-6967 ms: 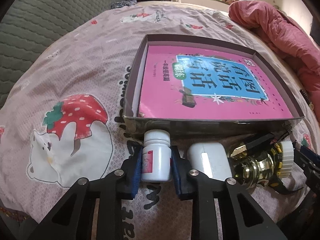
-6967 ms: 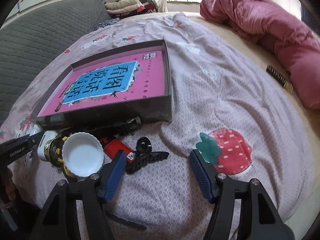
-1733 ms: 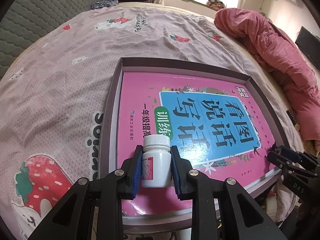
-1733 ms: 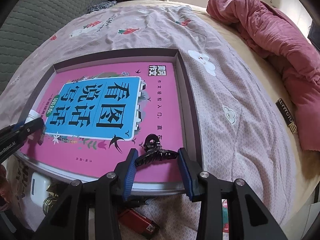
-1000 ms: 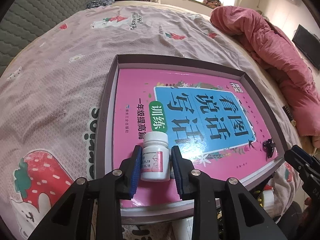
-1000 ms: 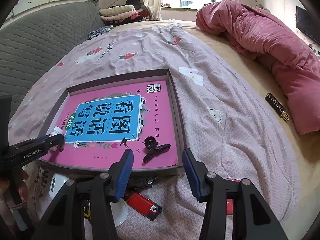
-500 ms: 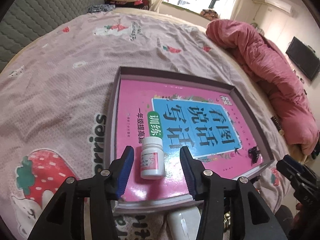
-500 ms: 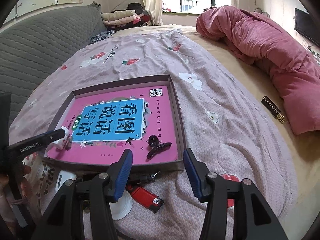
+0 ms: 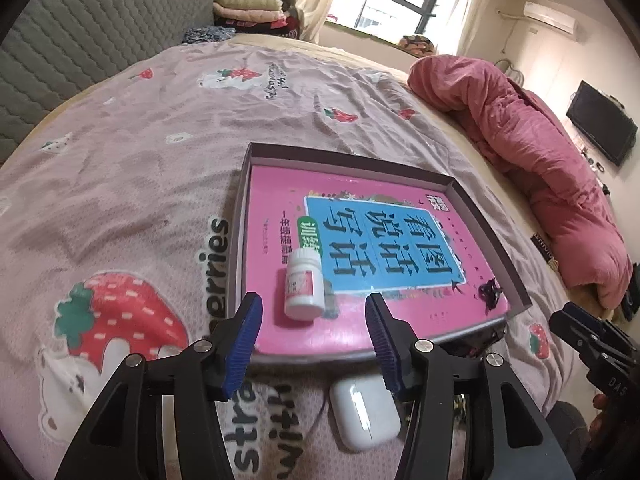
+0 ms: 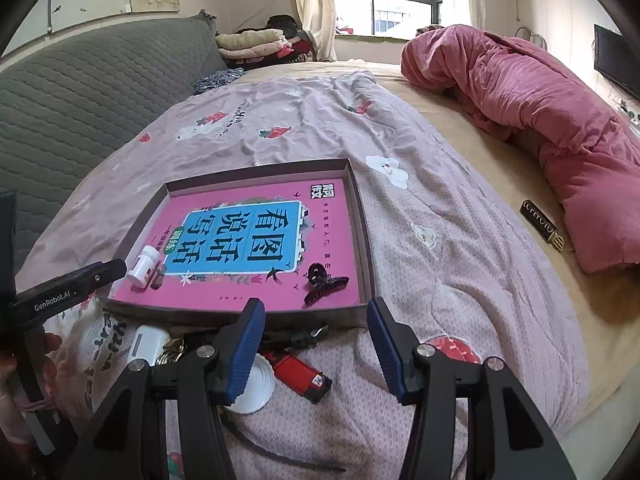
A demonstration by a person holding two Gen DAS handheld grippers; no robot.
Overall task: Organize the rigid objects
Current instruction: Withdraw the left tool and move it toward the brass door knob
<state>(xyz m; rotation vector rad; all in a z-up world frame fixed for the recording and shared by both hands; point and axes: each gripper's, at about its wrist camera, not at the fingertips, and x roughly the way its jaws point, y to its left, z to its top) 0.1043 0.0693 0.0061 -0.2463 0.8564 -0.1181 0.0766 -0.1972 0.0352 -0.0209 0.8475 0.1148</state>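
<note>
Clutter point(image 10: 240, 344) below tray point(image 10: 360, 220) sits half-hidden behind jaws.

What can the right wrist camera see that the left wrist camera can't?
Only the right wrist view shows the red lighter, the white round lid beside it, and the right tool open in front. Only the left wrist view shows the big strawberry print on the sheet and the left tool open in front. Both show the box with the pink book, the white bottle, the black hair clip, the white case and the pink quilt.
</note>
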